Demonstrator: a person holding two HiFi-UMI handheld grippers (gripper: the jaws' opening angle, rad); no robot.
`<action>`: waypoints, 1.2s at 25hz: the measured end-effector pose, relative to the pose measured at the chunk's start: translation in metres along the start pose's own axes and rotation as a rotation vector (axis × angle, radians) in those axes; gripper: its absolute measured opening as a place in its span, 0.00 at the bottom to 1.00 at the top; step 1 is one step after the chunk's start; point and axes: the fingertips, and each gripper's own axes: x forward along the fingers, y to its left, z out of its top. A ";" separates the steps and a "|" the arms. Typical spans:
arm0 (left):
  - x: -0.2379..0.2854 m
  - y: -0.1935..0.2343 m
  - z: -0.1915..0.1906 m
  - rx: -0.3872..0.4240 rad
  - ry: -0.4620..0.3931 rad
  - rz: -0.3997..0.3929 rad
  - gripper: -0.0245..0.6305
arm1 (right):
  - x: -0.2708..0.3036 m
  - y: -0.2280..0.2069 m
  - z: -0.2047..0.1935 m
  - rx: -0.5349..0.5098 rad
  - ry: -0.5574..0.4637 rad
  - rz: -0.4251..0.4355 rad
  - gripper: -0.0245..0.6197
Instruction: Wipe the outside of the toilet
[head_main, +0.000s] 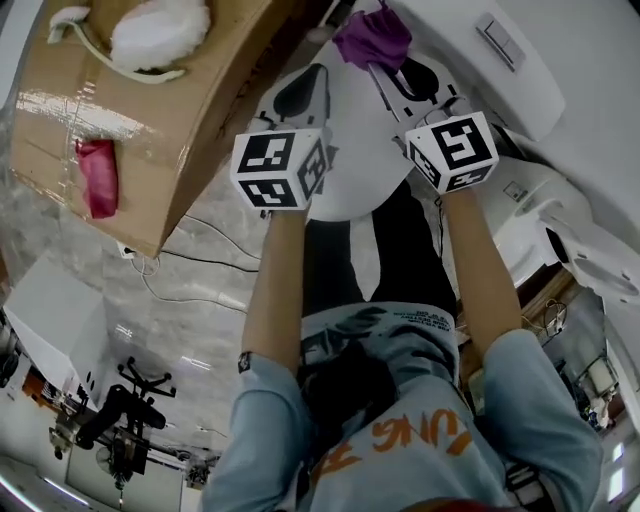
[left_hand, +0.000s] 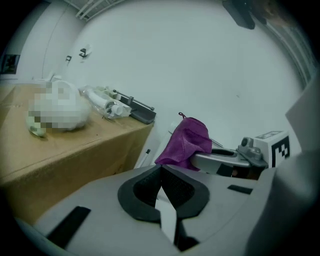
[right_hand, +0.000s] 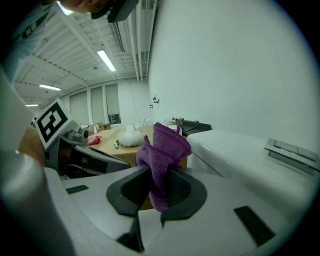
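The left gripper (left_hand: 161, 172) has its fingers pressed together with nothing between them. Beside it, the right gripper (right_hand: 160, 182) has its fingers clamped on a purple cloth (right_hand: 162, 150) – the cloth is bunched, with most of it standing up above the pads and a short end hanging below. Both grippers are held out side by side on outstretched arms, their marker cubes facing the head camera.

Just past the right gripper lies the white toilet (right_hand: 240, 157), its smooth tank top running off to that gripper's right. The cloth is close to the tank's near edge – no view shows whether they touch.

On the left gripper's side stands a cardboard box (head_main: 150, 120), with a white fluffy bundle (head_main: 160, 32) on its top and a red object (head_main: 97, 178) lying nearer its edge. Behind everything is a plain white wall (left_hand: 200, 60).
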 end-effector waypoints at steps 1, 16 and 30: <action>0.004 0.005 0.001 -0.021 -0.017 0.011 0.08 | 0.008 0.001 -0.001 -0.054 0.008 -0.002 0.15; 0.046 0.011 0.004 0.057 0.002 -0.032 0.08 | 0.048 -0.043 0.005 -0.134 -0.019 -0.227 0.15; 0.052 -0.052 -0.017 0.111 -0.026 -0.027 0.08 | -0.028 -0.067 -0.025 -0.052 -0.038 -0.330 0.15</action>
